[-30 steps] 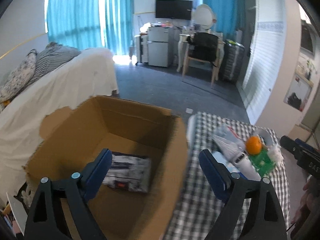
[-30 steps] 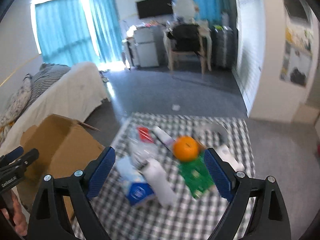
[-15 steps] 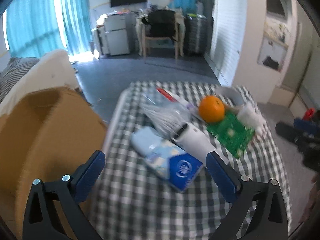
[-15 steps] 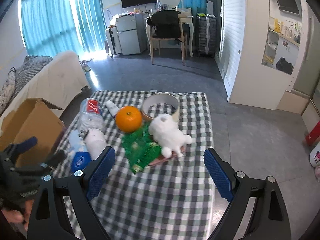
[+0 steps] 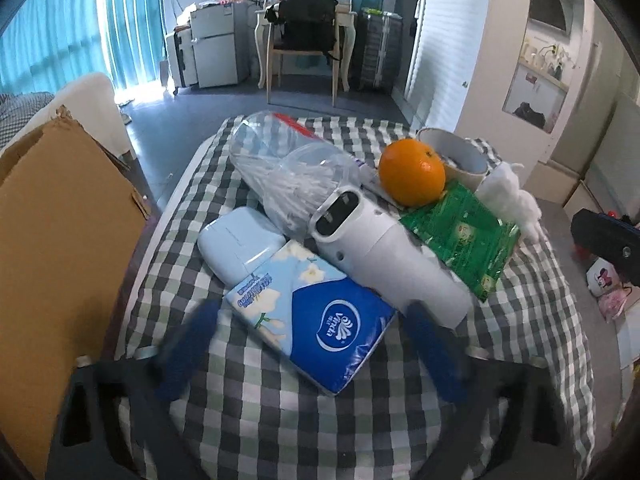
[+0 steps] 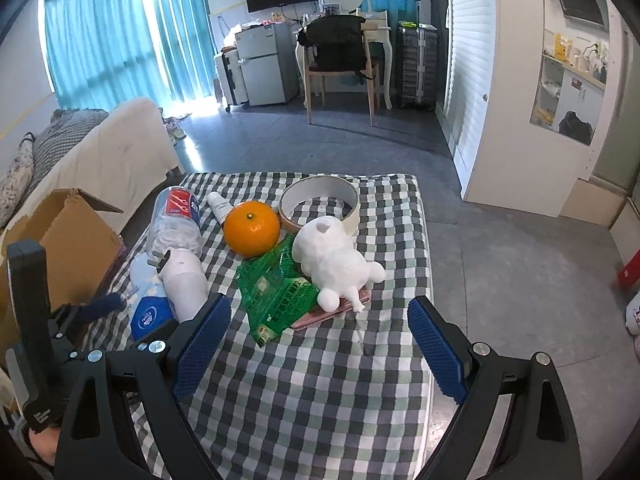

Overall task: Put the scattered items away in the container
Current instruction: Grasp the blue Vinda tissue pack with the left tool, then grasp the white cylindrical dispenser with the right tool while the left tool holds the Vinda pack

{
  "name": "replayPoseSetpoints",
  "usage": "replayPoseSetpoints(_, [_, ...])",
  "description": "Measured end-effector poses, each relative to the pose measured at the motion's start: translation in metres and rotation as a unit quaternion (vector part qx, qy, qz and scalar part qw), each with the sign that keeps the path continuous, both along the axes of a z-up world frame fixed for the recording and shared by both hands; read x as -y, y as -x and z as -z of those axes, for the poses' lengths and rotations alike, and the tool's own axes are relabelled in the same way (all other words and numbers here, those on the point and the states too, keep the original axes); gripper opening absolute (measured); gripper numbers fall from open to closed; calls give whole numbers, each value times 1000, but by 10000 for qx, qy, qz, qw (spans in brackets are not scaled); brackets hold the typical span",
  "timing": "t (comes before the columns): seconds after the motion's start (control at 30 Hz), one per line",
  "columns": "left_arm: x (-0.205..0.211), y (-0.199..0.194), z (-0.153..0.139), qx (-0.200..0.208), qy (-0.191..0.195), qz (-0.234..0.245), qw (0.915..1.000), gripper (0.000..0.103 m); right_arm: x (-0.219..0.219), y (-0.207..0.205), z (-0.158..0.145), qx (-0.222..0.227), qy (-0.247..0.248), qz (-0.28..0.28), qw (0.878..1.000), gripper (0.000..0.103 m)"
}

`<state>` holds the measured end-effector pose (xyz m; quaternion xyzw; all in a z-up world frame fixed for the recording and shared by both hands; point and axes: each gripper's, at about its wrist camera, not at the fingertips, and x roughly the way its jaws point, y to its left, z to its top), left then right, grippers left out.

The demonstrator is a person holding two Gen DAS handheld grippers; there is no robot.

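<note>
Swinging away from the cardboard box, which a second ago filled its view with a dark packet lying on its floor, the left gripper now hangs over the near left part of the checked table. Its jaws are closing, blurred in the frame, with the blue tissue pack between them; whether the pads already touch it I cannot tell, likely not yet. That reads as one item delivered and the next pick beginning. The box stands just off the table's left edge. Beside the pack lie a pale blue case, a white dispenser and a clear bottle. The right gripper has come lower over the near edge, jaws wide and empty, facing the green packet, white plush toy, orange and tape roll toward the table's middle and far edge.
</note>
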<state>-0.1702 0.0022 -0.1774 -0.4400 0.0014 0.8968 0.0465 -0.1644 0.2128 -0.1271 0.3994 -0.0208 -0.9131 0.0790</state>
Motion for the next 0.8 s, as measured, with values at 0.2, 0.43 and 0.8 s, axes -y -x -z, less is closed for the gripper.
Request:
replayPoseSetpoints(0.2, [-6,0,5,-12,148,23,9999,83,3,1,2,27,5,-36,10000,90])
replayPoseSetpoints(0.43, [-3,-8,1,-72,-62,106,9999,72,3,-1,3,65,11,-43,10000,90])
replayPoseSetpoints(0.8, [5,-24,-17,-282,-89,16,9996,58,13,-4,1,130,77,-185,9997,90])
